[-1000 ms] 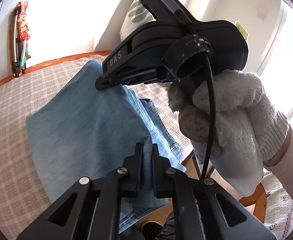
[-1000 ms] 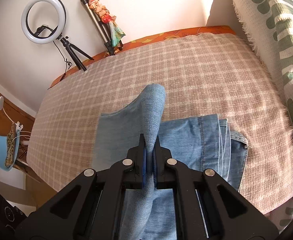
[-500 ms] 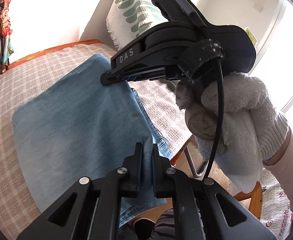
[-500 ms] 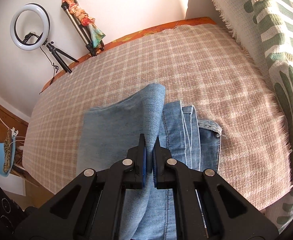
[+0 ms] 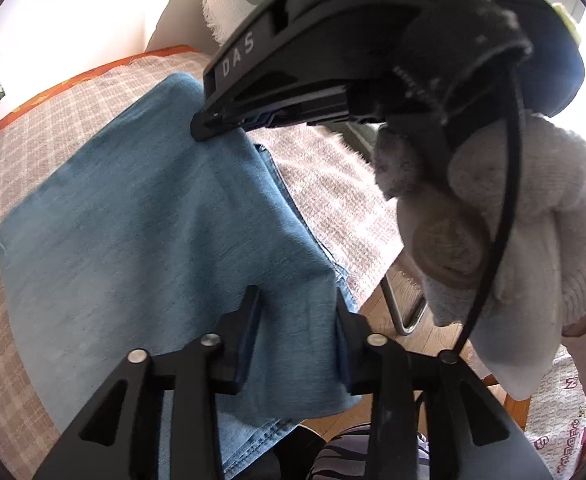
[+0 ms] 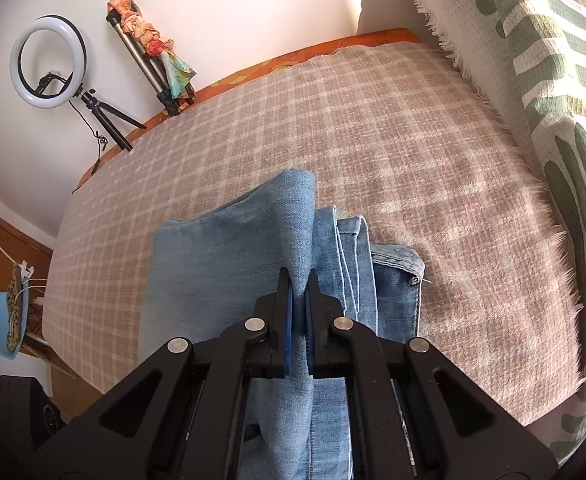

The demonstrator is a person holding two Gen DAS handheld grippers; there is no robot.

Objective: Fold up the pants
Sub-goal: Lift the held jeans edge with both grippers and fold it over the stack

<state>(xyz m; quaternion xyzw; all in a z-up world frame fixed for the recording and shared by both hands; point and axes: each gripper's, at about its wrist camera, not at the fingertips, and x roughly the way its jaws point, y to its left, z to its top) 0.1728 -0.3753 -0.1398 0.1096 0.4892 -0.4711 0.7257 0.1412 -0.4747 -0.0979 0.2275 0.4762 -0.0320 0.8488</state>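
The left tool (image 5: 297,316) is standing spread, its fingers straddling the near corner of the pants (image 5: 141,216) without pinching it. The right tool (image 6: 300,296) is pinching a raised ridge of the denim between pressed-together fingers (a gloved hand (image 5: 505,240) is gripping it at 3 o'clock in the left view). The folded pants are lying on the checked blanket (image 6: 373,128) covering the table. At 10 o'clock, a ring light (image 6: 47,64) is standing against the wall.
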